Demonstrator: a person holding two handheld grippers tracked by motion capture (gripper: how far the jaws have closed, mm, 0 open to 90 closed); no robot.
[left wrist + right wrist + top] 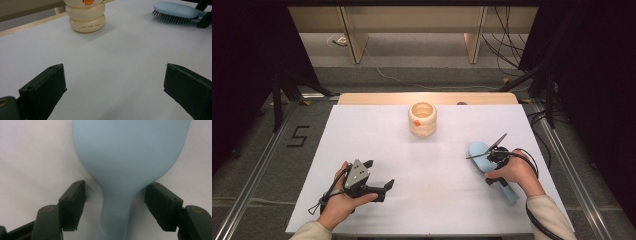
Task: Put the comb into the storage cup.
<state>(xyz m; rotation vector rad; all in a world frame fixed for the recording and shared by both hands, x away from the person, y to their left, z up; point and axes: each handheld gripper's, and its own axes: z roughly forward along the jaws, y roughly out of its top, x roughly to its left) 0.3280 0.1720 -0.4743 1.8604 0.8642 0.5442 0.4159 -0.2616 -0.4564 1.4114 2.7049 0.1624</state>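
Note:
A pale blue hairbrush (479, 150) lies bristles down at the right of the white table top (437, 210), its handle pointing toward the person. My right gripper (493, 159) points down over it. The right gripper view has the two jaws (116, 183) on either side of the hairbrush (130, 150) neck, with a clear gap on the left, so this gripper is open. My left gripper (381, 173) rests at the front left, open with nothing between its jaws (114, 66). A cream ringed cup (422, 120) with an orange mark stands at the back centre.
The cream cup (86, 18) and the hairbrush (175, 8) both stand far ahead of my left jaws. A wooden strip (427, 98) runs along the table's back edge. Metal rails and loose cables (512, 50) lie on the floor around the table.

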